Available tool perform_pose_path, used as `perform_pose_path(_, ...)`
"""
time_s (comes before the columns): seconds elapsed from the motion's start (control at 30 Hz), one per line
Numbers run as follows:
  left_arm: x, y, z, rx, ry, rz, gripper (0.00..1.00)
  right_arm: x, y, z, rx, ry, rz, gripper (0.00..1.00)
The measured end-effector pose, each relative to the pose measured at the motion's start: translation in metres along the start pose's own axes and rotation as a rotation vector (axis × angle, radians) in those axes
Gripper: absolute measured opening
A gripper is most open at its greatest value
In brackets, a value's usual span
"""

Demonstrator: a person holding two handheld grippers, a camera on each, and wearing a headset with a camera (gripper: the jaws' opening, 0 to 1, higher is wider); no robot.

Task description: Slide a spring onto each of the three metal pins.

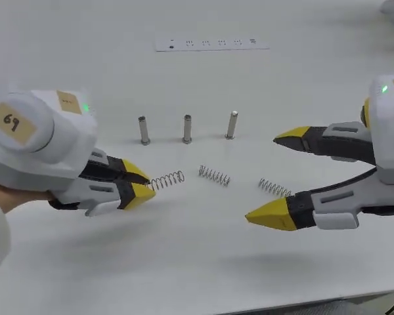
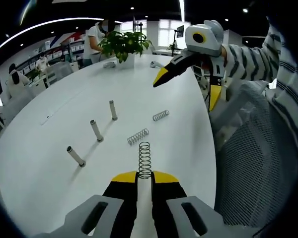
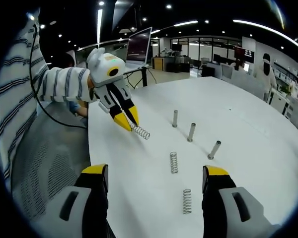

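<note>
Three metal pins stood upright in a row on the white table (image 1: 184, 262): the left pin (image 1: 144, 130), the middle pin (image 1: 187, 128) and the right pin (image 1: 232, 125). Each pin was bare. Three springs sat on your side of that row.

Your left gripper (image 1: 143, 184) had its yellow-tipped jaws clenched on one end of the left spring (image 1: 166, 180). The rest of the coil stuck out beyond the tips, in front of the left pin and well apart from it. You could not tell from the views whether its free end touched the table.

The middle spring (image 1: 214, 175) lay loose on the table, in front of the middle pin and the right pin. The right spring (image 1: 274, 188) also lay loose, further toward your right.

Your right gripper (image 1: 262, 178) was released, with its jaws spread wide and nothing between the pads. In the head view the right spring lay between its two tips, touching neither.

A power strip (image 1: 210, 44) lay flat beyond the pins, far from the grippers.
</note>
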State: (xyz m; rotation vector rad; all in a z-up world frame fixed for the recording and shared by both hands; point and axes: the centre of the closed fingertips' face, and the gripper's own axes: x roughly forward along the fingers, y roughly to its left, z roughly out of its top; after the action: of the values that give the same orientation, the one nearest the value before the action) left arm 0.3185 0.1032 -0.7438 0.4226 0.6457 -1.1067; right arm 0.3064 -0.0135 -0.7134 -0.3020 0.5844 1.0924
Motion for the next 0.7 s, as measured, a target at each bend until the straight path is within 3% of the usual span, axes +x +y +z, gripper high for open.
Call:
perform_pose_path(0.1, -0.002, 0.001, 0.003, -0.014, -0.014, -0.004, 0.02, 0.004, 0.003, 0.000, -0.005, 0.005, 0.022, 0.74)
perform_pose_path(0.37, -0.003, -0.003, 0.005, 0.014, -0.004, -0.024, 0.02, 0.010, 0.013, 0.005, -0.044, 0.015, 0.088, 0.70)
perform_pose_path(0.47, -0.003, -0.003, 0.006, 0.006, -0.010, -0.031, 0.02, 0.012, 0.013, 0.008, -0.063, 0.010, 0.099, 0.64)
perform_pose_path(0.7, -0.002, -0.005, 0.008, 0.013, -0.013, -0.044, 0.02, 0.018, 0.014, 0.010, -0.094, 0.018, 0.131, 0.62)
